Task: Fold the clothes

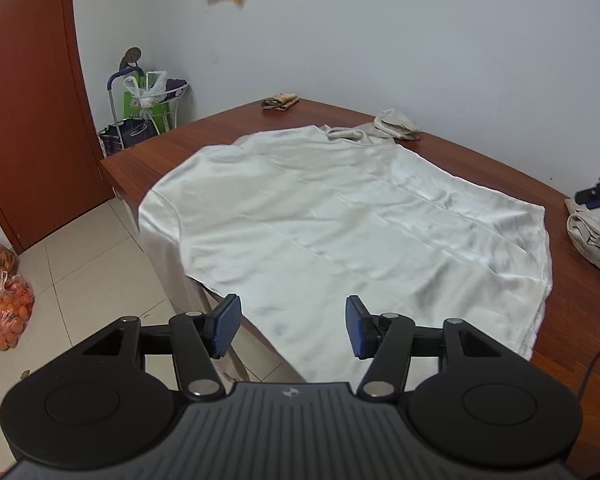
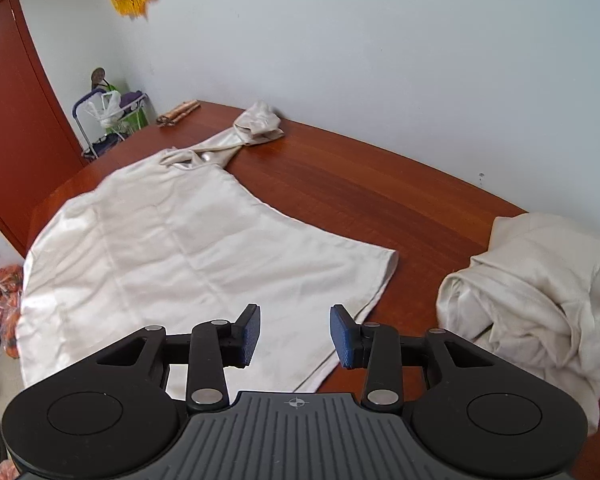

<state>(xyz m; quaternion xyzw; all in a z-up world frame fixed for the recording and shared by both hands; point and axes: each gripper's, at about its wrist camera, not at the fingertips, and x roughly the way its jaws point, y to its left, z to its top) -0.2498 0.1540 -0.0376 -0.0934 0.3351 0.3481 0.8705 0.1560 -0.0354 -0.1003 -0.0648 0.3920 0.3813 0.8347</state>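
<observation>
A pale cream garment (image 1: 332,216) (image 2: 172,248) lies spread flat on the brown wooden table (image 1: 580,320) (image 2: 360,188), its left side hanging over the table's edge. One sleeve runs to the far side and ends in a crumpled bunch (image 1: 396,123) (image 2: 260,123). My left gripper (image 1: 293,330) hovers open above the garment's near hem, holding nothing. My right gripper (image 2: 295,336) is open too, above the hem near the garment's right corner. The right gripper's tip (image 1: 598,194) also shows at the right edge of the left wrist view.
A heap of similar cream clothes (image 2: 540,292) (image 1: 596,236) sits on the table's right end. A small patterned cloth (image 1: 279,101) (image 2: 178,114) lies at the far corner. Left of the table are a tiled floor, a trolley with bags (image 1: 144,112), a brown door (image 1: 24,100) and bags of oranges (image 1: 4,304).
</observation>
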